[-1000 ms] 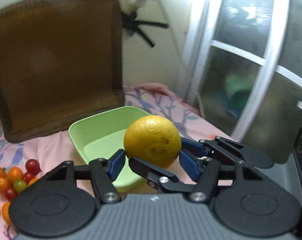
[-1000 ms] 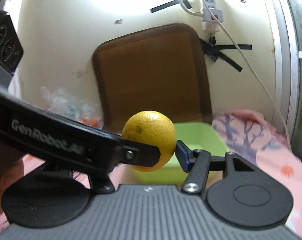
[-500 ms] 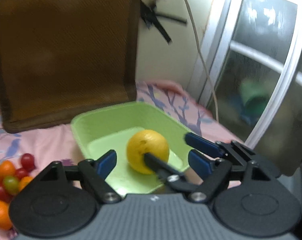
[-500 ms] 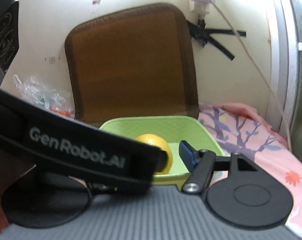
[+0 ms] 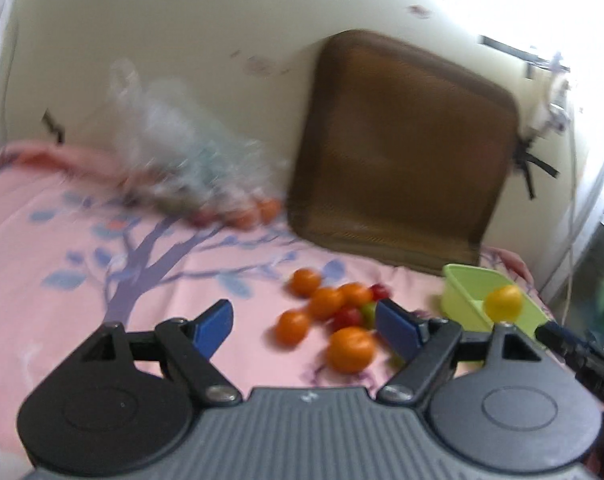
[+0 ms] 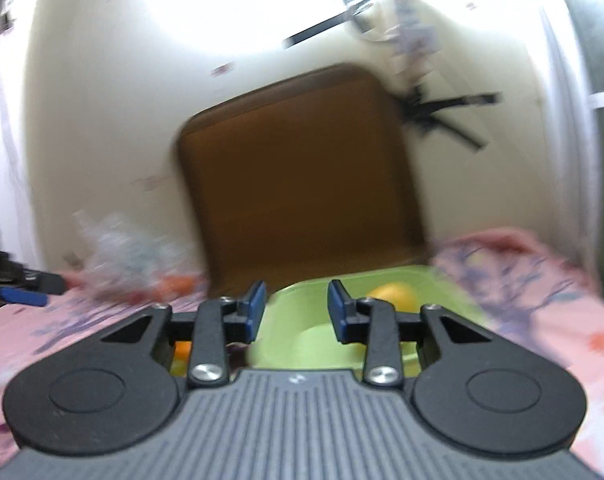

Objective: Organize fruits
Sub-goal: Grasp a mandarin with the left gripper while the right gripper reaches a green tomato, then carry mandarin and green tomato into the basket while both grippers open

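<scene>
Left gripper (image 5: 303, 322): jaws stood wide apart, gripping nothing, above the pink sheet (image 5: 62, 248).
Right gripper (image 6: 297, 312): jaws parted, empty, in front of the green tub (image 6: 286, 320).
Orange (image 6: 393, 295): sat inside the tub (blurred).
Loose fruit (image 5: 329, 316): a cluster of small orange, red and green pieces lay on the sheet, beside the tub.
Brown cushion (image 5: 401, 144): leaned against the wall.

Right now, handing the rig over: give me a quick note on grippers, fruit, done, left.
Left gripper: open, empty, facing the loose pile.
Right gripper: open, empty, in front of the green tub.
Done: yellow orange sits in the tub.
Left: small oranges and cherry tomatoes lie loose on the pink sheet; a few more by the plastic bag. Frames are blurred, so no exact count.
</scene>
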A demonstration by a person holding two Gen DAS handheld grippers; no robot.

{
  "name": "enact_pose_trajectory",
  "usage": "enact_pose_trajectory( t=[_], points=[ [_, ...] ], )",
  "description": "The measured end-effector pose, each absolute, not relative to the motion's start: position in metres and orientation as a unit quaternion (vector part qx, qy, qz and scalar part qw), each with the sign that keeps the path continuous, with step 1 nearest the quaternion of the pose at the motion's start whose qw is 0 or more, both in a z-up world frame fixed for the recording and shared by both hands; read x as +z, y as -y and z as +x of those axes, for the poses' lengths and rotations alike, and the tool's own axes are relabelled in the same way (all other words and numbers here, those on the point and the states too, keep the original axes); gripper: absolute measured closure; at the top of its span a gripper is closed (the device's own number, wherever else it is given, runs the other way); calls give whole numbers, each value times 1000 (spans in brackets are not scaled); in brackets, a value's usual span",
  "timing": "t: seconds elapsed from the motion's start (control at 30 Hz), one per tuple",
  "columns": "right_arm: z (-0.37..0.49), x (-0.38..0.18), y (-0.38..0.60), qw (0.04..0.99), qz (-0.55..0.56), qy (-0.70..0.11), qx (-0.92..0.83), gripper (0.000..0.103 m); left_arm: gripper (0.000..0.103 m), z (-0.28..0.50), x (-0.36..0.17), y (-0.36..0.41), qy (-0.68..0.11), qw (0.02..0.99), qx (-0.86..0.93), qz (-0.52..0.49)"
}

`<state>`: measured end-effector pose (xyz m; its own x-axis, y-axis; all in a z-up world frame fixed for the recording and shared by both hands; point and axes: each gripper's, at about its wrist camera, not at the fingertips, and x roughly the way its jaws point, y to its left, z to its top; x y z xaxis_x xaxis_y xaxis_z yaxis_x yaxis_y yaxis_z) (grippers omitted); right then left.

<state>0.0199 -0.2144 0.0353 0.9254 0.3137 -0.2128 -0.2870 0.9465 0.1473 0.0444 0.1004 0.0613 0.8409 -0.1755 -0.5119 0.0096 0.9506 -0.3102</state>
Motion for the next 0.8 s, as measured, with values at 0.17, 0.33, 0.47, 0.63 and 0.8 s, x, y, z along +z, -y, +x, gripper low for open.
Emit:
enact_pose_trajectory(
  t=[0.17, 0.33, 0.47, 0.63, 0.8],
  points=[
    [31, 20, 152, 961, -28, -178, 209, 67, 23, 58, 45, -83, -297, 942, -87, -128],
    [54, 9, 121, 946, -64, -223, 227, 66, 23, 73, 31, -45, -317, 939, -112, -73],
    [70, 4, 111, 938, -86, -247, 229, 66, 23, 92, 18, -39, -333, 935, -106, -66],
    [91, -9, 103, 926, -99, -281, 233, 66, 50, 100, 2, -27, -343, 933, -102, -50],
    [83, -6, 104, 930, -102, -267, 230, 73, 61, 93, 6, -30, -351, 927, -109, -74]
  ],
)
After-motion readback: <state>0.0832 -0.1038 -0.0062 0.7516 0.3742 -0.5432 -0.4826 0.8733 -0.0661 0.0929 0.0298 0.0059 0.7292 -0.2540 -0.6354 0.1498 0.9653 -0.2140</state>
